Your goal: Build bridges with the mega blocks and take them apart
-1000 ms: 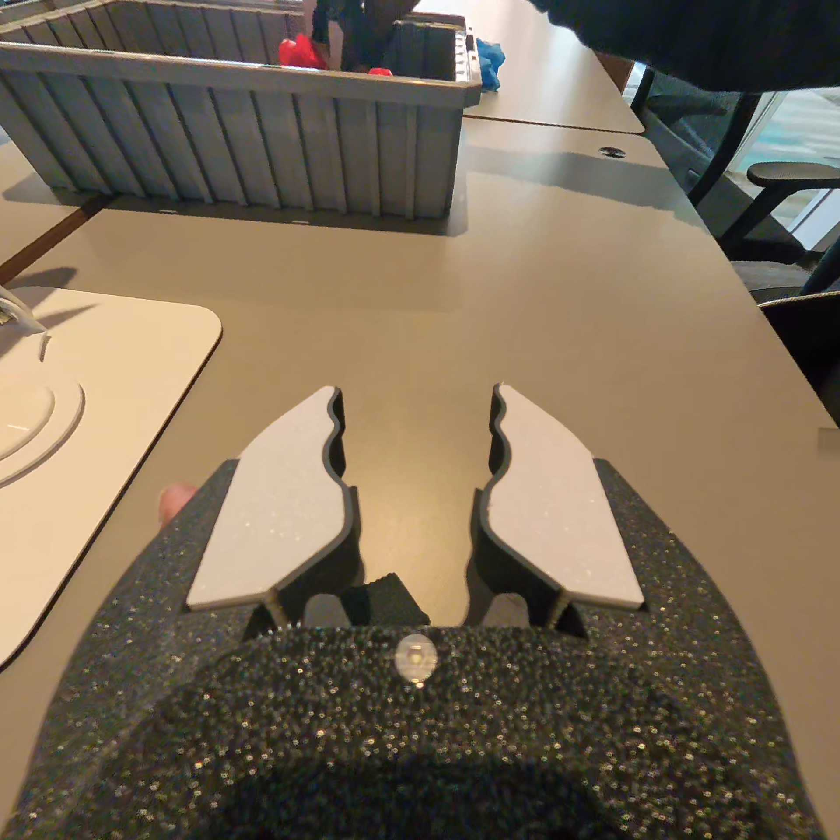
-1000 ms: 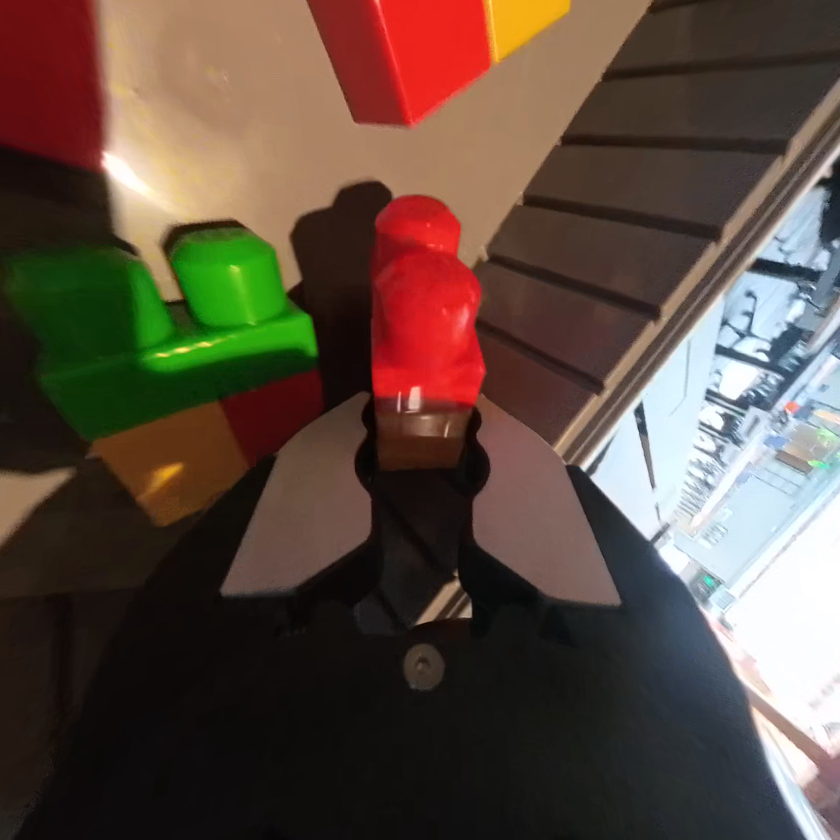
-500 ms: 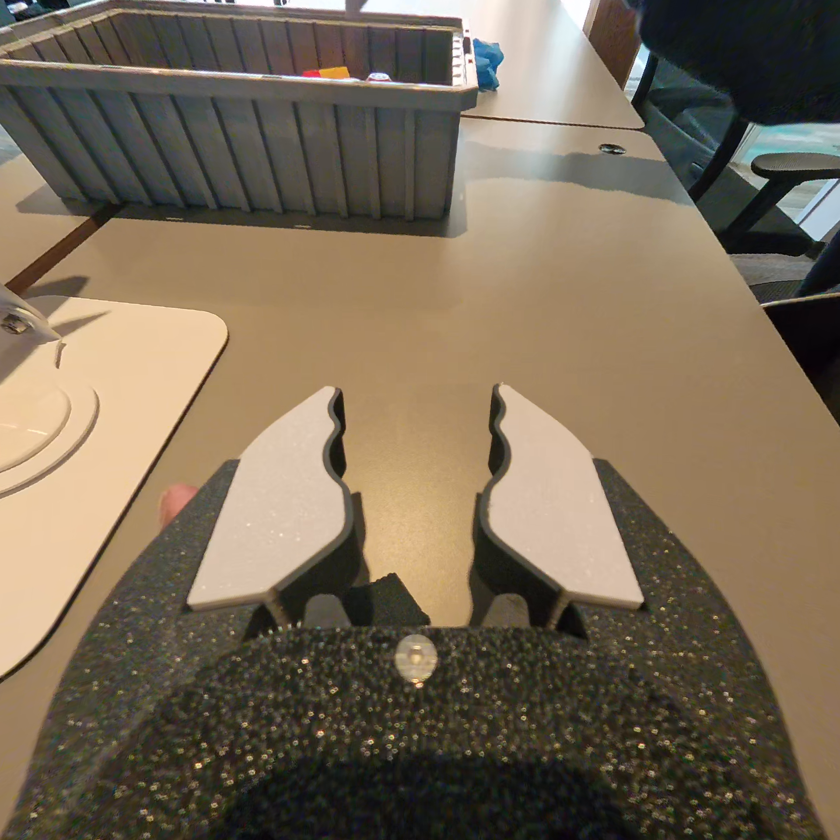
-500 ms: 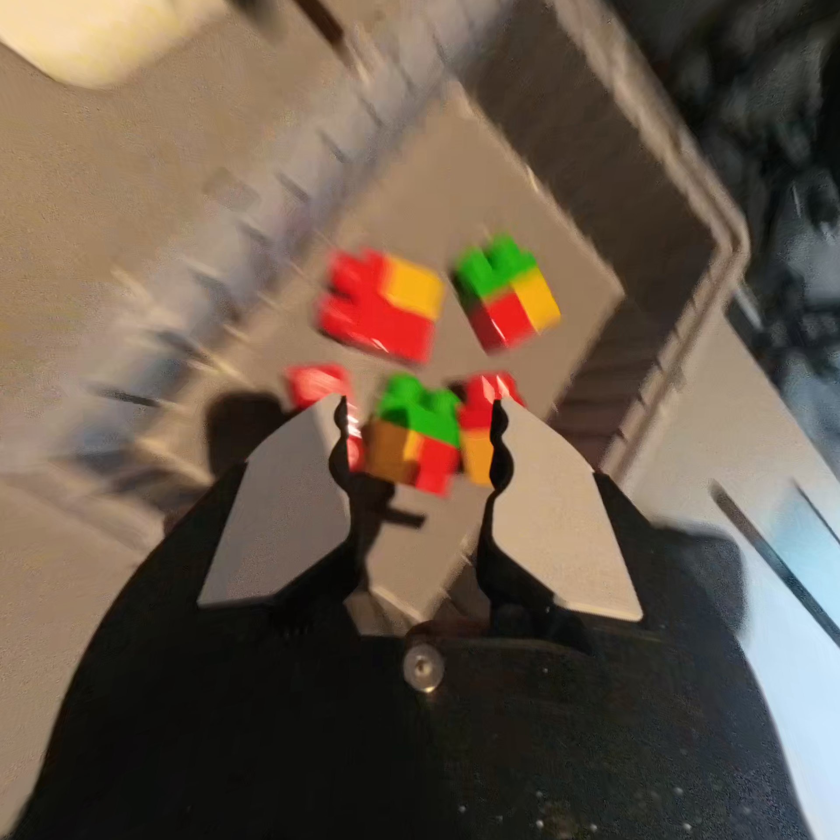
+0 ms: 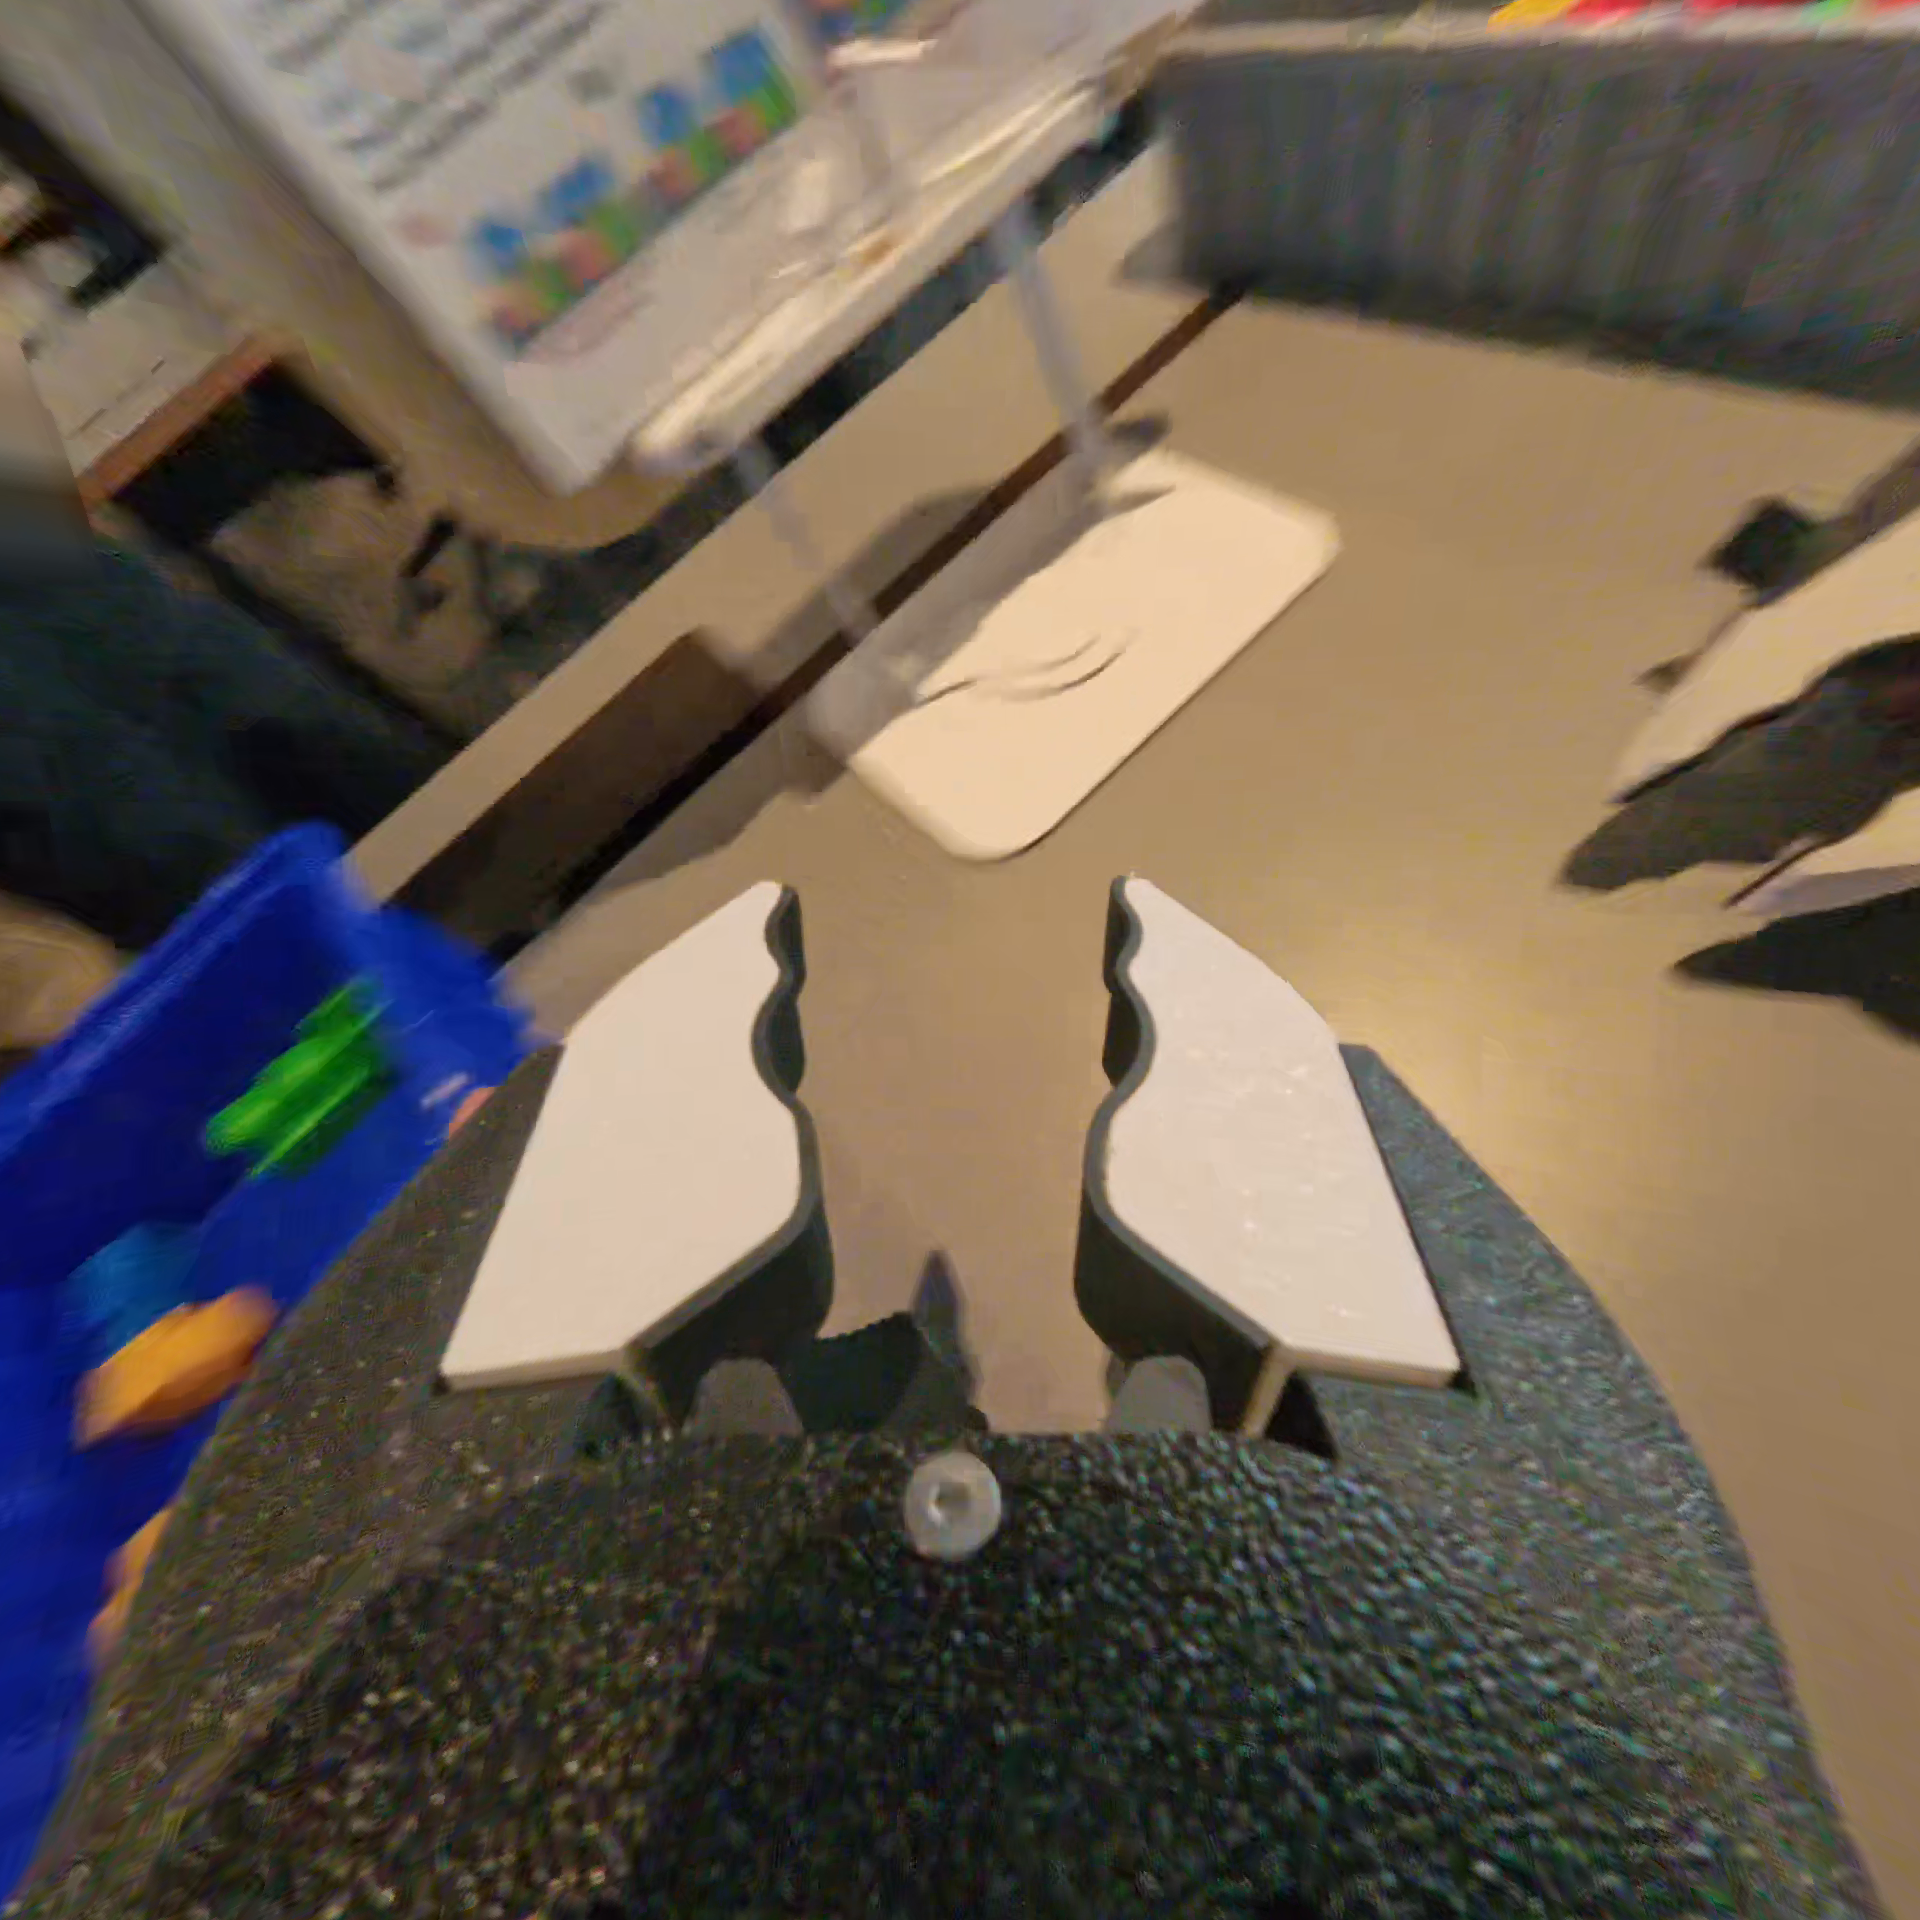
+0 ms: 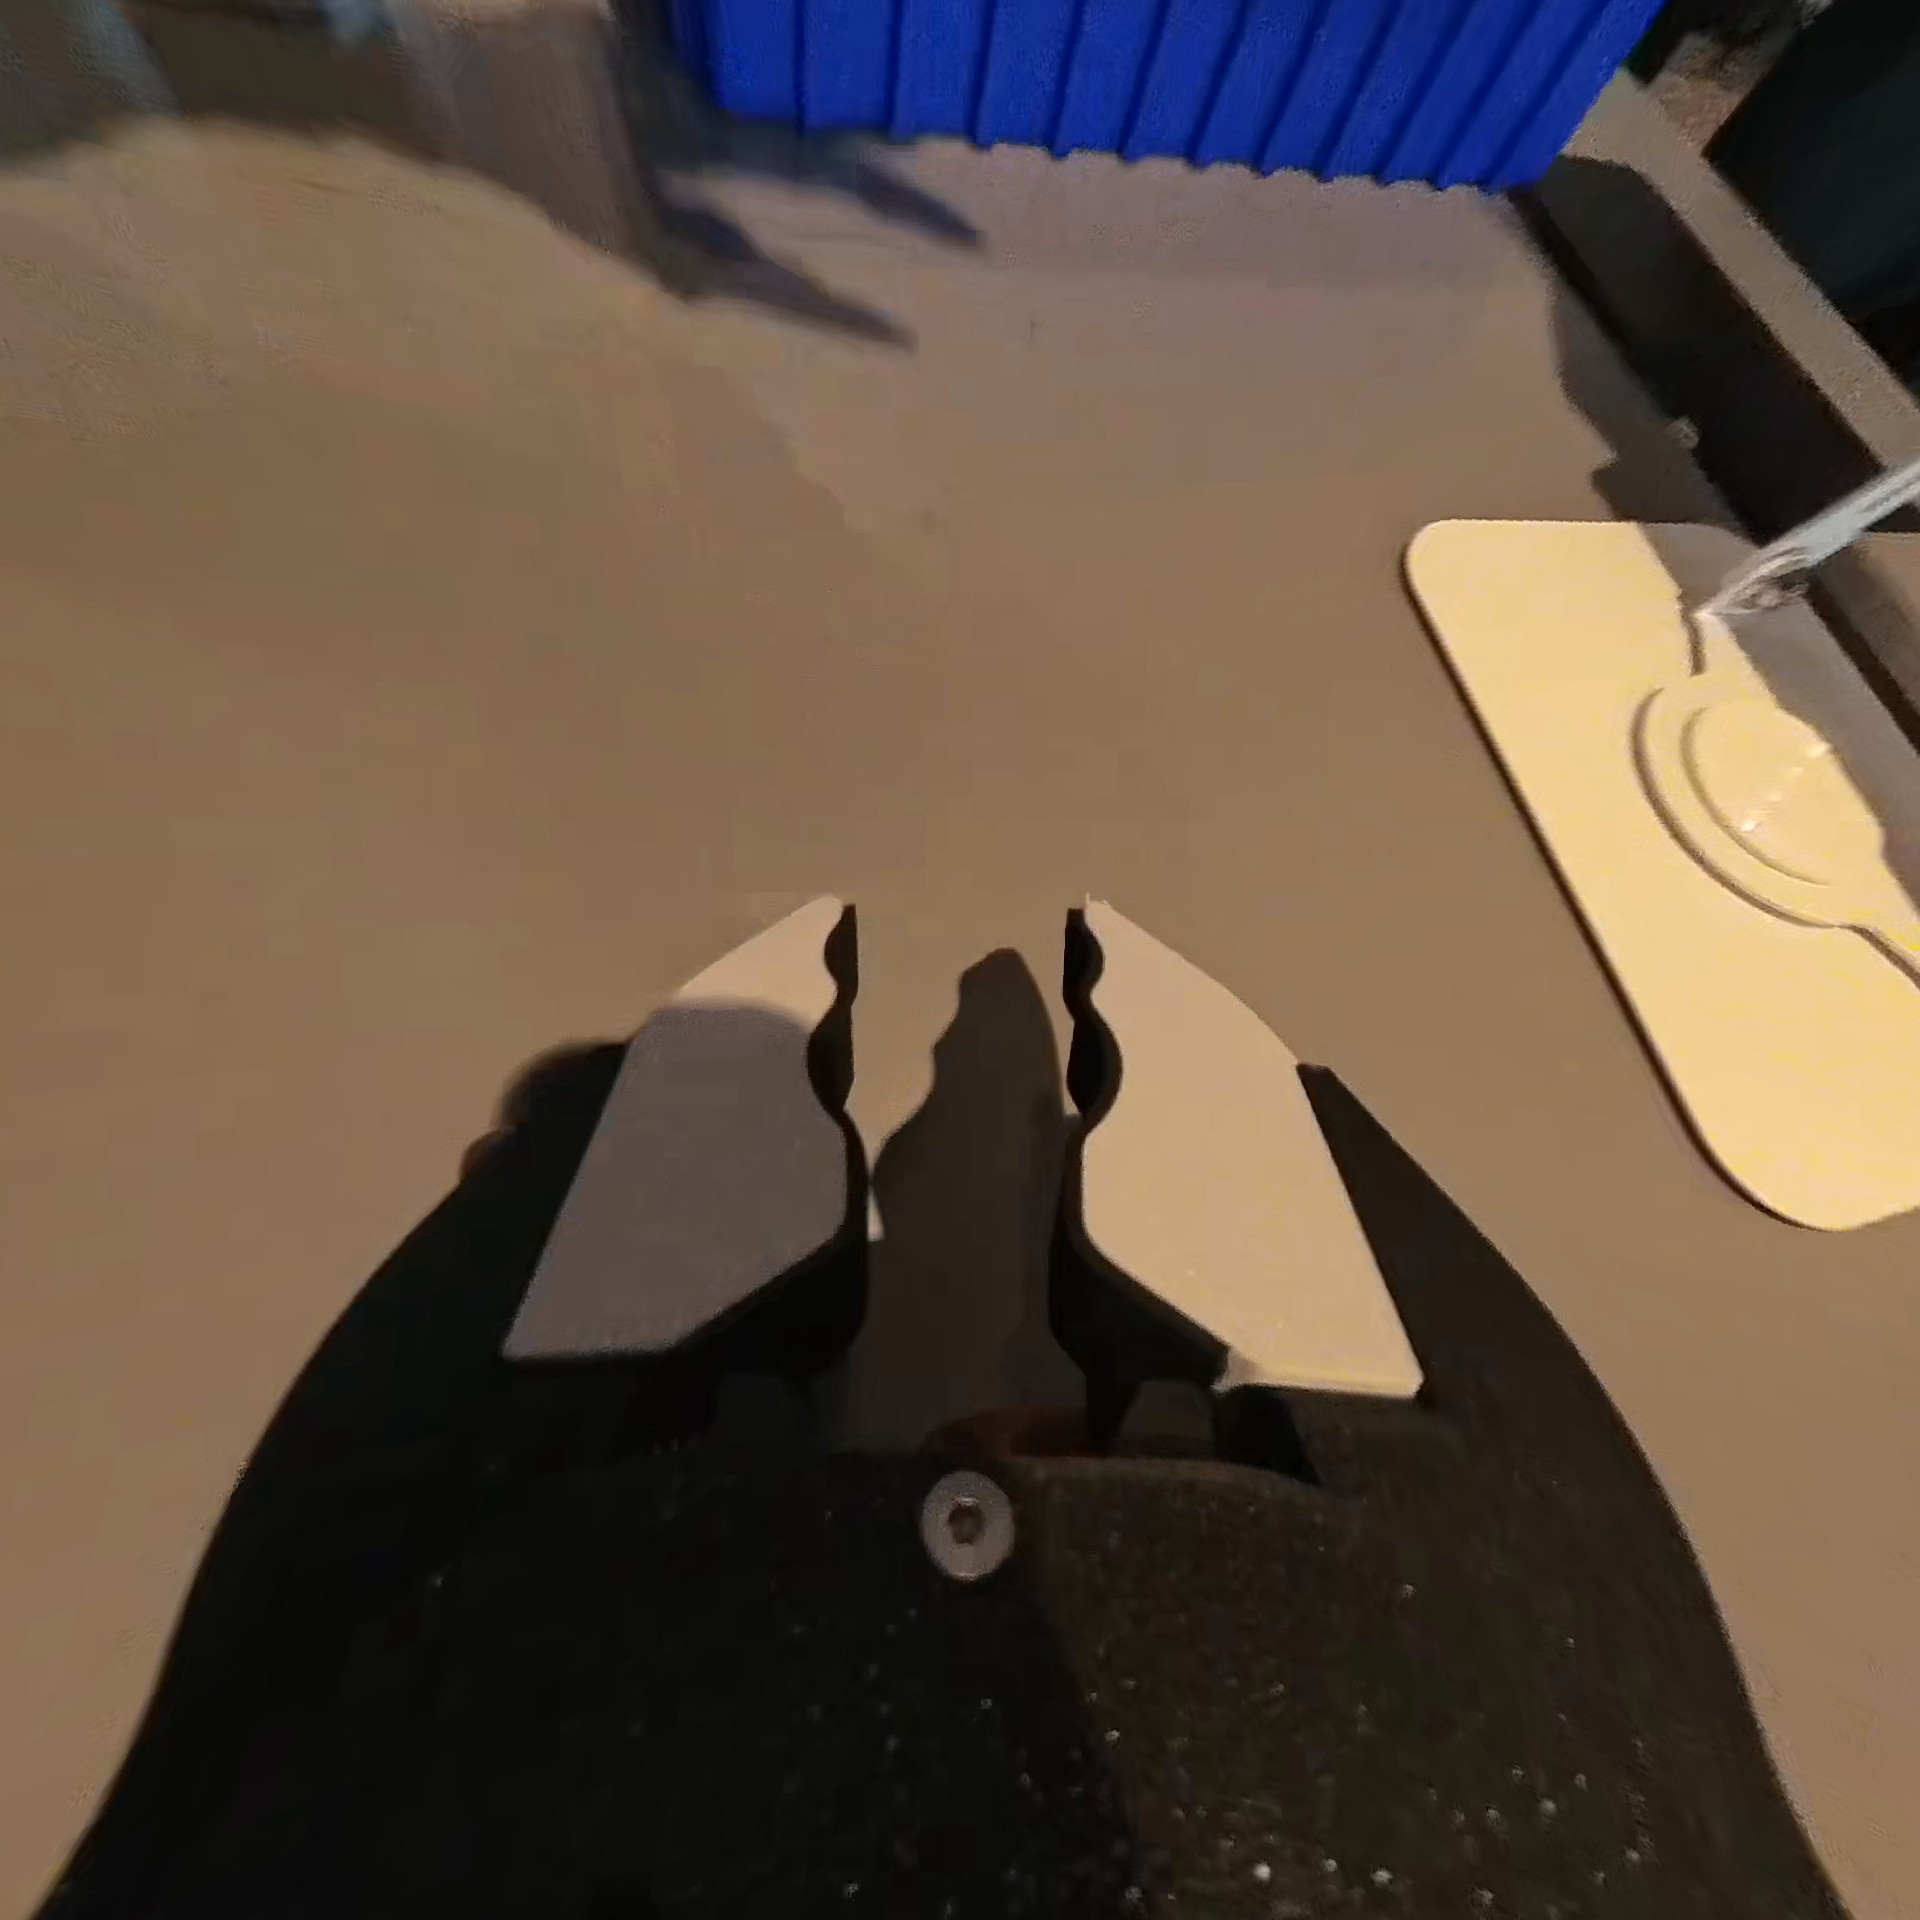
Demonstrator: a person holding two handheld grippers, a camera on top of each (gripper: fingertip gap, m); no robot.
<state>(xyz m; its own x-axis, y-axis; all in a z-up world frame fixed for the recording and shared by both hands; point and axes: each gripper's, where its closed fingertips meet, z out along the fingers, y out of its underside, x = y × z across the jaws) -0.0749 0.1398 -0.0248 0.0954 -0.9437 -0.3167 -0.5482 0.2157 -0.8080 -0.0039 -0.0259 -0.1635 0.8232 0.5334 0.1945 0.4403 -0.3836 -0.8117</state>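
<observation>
- Right now both tools are empty: your left gripper [image 5: 951, 904] has its jaws spread wide with only bare table [image 5: 1351, 1039] between them, and your right gripper [image 6: 961, 914] stands open a little less, also gripping nothing.
- Your blocks sit in the blue bin [image 5: 135, 1081] at the near left of the left wrist view; a green block [image 5: 296, 1091] and an orange block [image 5: 166, 1361] show inside it, both smeared by motion.
- From the right wrist view that blue bin [image 6: 1122, 83] lies at the far edge of the table, well apart from your right gripper.
- More coloured pieces peek over the rim of the grey bin [image 5: 1558, 177] at the far right, too small to make out.
- My reading is that you are between bridges and about to fetch blocks, so slow the left tool down before it goes over the bin; the blur suggests a fast swing.
- Come down over one block with the jaws across its flat sides rather than its studs, and close only once it is centred.
- Keep the open patch of table in front of the right gripper for building, clear of the white stand base [image 6: 1662, 852] on its right.
- Glance at the picture sheet [image 5: 540, 156] propped on that stand if you need the pattern.
</observation>
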